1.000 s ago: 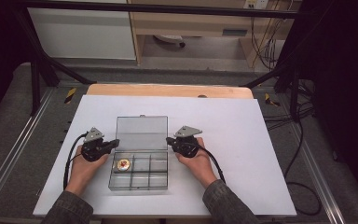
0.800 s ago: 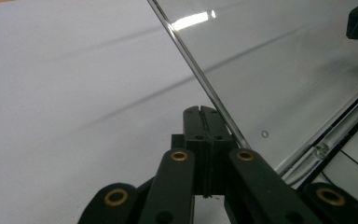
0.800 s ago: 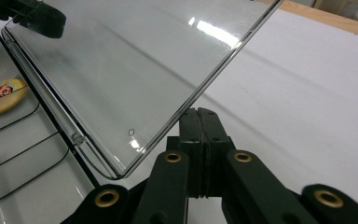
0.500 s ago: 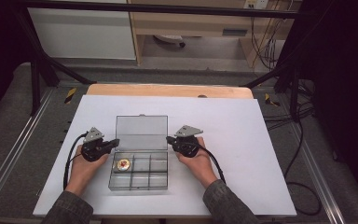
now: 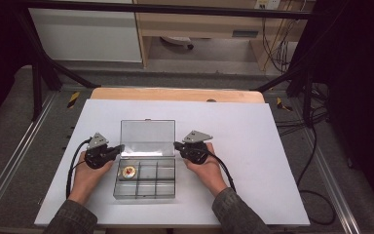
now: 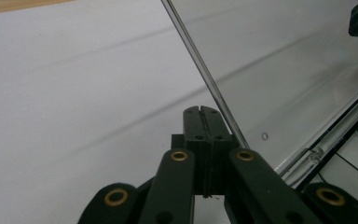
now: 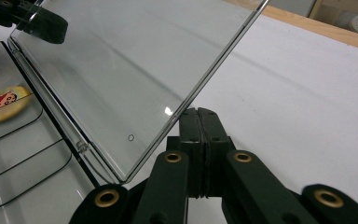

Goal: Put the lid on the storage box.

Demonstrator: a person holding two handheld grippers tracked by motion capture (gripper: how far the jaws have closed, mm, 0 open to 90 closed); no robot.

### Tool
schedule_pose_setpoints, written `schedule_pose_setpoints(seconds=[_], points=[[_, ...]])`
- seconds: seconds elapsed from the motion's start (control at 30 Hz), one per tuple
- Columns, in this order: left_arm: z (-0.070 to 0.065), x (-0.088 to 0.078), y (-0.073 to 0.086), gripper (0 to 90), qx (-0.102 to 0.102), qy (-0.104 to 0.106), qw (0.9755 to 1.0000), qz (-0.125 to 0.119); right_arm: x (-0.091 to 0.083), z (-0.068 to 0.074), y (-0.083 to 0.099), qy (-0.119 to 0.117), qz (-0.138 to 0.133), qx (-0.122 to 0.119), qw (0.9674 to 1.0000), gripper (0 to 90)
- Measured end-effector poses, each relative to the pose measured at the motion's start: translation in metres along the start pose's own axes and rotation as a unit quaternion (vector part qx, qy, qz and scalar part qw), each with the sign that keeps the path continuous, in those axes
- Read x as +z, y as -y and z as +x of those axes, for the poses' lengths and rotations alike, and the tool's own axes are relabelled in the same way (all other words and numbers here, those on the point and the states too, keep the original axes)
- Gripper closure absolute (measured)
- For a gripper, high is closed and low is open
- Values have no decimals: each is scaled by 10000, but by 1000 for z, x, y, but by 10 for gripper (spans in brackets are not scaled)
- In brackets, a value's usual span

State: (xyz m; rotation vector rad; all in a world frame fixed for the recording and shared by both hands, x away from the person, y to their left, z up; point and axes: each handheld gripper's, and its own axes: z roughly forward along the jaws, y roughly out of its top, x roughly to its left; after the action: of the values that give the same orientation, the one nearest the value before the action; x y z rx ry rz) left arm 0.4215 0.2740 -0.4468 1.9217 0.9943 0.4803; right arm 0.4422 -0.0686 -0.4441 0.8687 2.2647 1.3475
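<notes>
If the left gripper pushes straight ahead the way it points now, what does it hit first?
Most likely the side edge of the clear lid of the open box: the left gripper, fingers shut, points at it and already seems to be at or touching that edge, though depth is hard to judge.

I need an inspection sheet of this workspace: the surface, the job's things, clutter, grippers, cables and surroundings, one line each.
Surface: white sheet over a wooden table, flat.
Job's things: clear compartment box with its lid open and tilted back; one round badge in a near-left compartment.
Clutter: nothing seen.
Grippers: left gripper shut, tips at the lid's left edge; right gripper shut, tips at the lid's right edge; neither holds anything.
Cables: one black cable trails from the left gripper, another from the right; more lie on the floor at right.
Surroundings: dark metal frame, grey floor, a white cabinet behind.
</notes>
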Motion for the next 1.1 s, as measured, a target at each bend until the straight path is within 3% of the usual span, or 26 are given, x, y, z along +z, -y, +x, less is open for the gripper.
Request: schedule_pose_setpoints(seconds=[1.1], points=[[-2, -6, -1, 900, -57, 49, 9998, -180, -7, 4, -5, -11, -110, -119, 9999, 900]])
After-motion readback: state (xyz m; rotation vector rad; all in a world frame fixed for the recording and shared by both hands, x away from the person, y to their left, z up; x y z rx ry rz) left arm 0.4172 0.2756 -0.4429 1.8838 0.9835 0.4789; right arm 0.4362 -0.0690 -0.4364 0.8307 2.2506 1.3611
